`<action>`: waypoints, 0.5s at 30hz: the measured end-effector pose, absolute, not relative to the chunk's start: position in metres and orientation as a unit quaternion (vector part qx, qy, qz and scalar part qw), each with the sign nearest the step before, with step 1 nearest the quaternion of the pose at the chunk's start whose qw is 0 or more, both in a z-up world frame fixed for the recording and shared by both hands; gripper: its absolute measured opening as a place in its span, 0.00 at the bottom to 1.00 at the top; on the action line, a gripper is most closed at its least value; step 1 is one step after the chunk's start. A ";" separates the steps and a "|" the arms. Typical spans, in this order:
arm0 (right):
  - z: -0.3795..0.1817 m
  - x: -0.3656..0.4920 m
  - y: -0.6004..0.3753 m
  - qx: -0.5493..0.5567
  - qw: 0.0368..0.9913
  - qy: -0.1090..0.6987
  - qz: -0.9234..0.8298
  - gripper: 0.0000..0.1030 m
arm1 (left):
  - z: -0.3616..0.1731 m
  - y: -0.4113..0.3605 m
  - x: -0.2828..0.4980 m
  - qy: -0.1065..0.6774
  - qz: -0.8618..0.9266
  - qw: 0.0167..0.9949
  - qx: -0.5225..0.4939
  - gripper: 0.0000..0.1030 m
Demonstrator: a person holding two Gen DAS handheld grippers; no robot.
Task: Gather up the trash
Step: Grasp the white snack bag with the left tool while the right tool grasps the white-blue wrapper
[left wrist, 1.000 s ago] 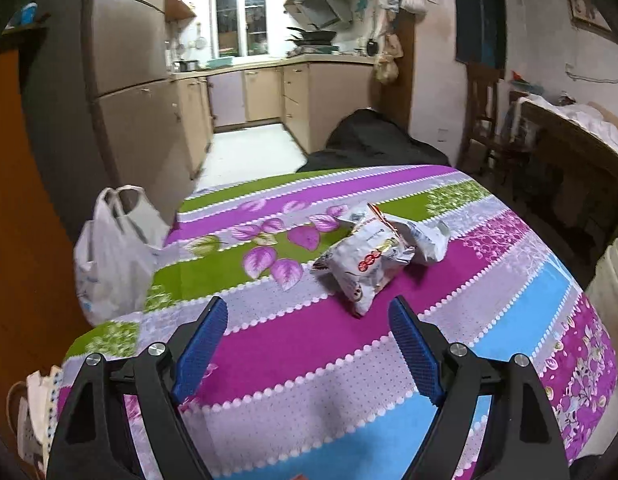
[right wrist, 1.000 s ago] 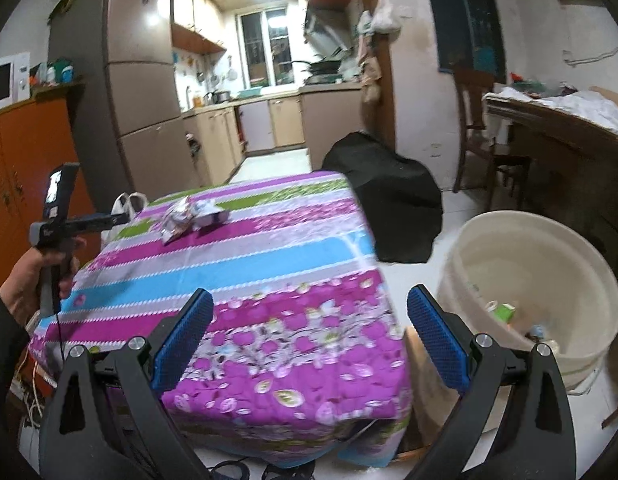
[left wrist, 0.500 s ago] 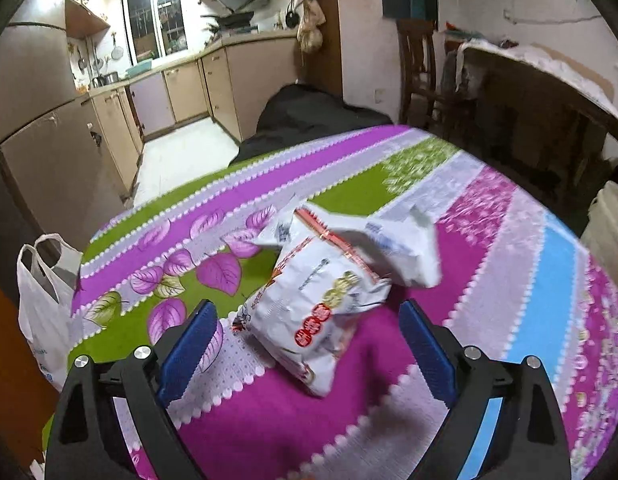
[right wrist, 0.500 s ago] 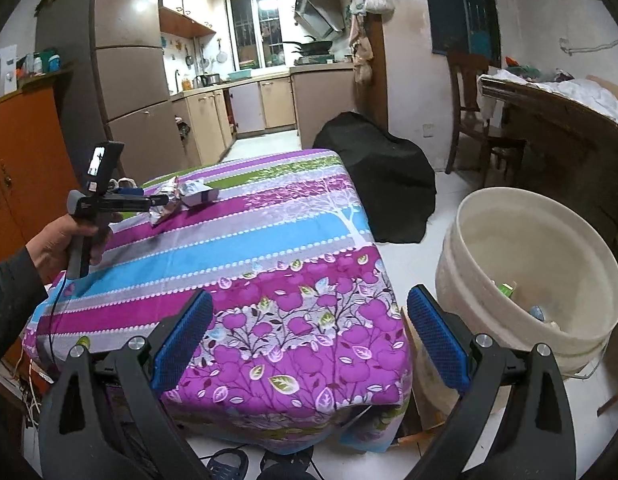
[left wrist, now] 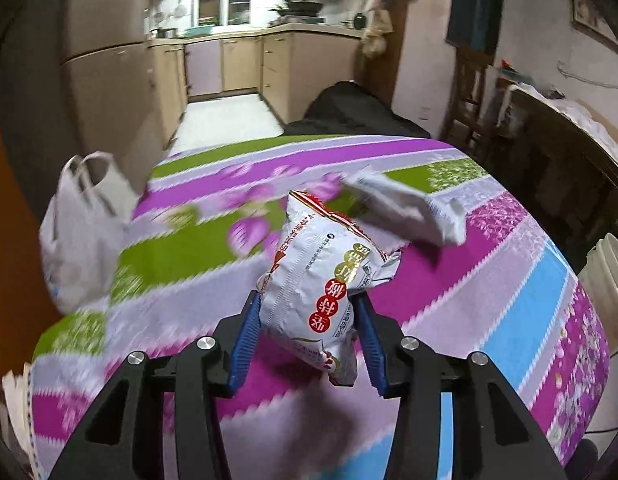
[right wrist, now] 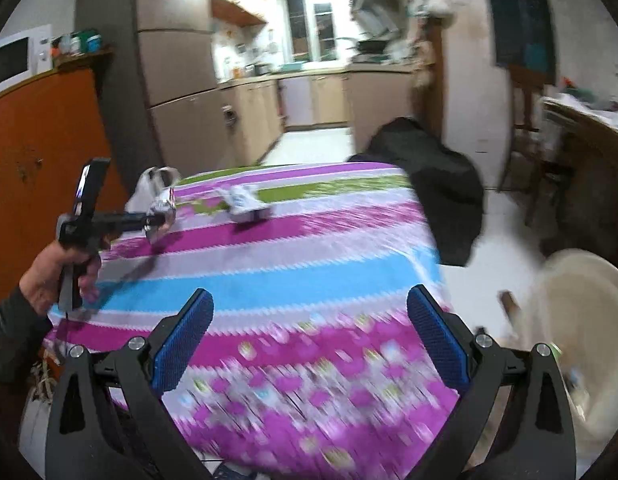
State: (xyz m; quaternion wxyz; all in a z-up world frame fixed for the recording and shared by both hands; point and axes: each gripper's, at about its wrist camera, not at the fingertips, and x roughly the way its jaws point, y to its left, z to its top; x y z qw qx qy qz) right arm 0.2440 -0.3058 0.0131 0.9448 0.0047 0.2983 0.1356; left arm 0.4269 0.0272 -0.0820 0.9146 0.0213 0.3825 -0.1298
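the left gripper (left wrist: 307, 326) pinched a snack bag (left wrist: 323, 280) above the table's (left wrist: 521, 280) far left corner; the right gripper (right wrist: 309, 340) gaped wide over its near edge.

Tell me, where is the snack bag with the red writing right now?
The snack bag is pinched in the left gripper, lifted above the striped tablecloth, with the crumpled white wrapper lying just behind it.

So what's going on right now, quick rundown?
Left hand-held gripper shut on snack bag, lifted off table. Right hand-held gripper open, empty. Second wrapper on the table. Bucket right; path clear.
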 end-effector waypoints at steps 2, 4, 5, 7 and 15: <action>0.015 0.277 -0.286 -0.013 0.935 0.312 0.168 0.91 | -0.084 0.032 0.418 0.385 -0.122 0.915 0.018 0.46; 0.014 0.324 -0.256 -0.034 0.921 0.333 0.200 0.91 | -0.087 0.032 0.412 0.383 -0.114 0.916 0.027 0.46; 0.012 0.342 -0.246 -0.040 0.912 0.347 0.214 0.91 | -0.088 0.031 0.410 0.382 -0.110 0.917 0.032 0.46; 0.006 0.390 -0.215 -0.064 0.896 0.373 0.230 0.91 | -0.092 0.030 0.409 0.384 -0.111 0.916 0.029 0.46; -0.029 0.509 -0.143 -0.118 0.844 0.471 0.228 0.87 | -0.102 0.027 0.412 0.388 -0.098 0.916 0.031 0.47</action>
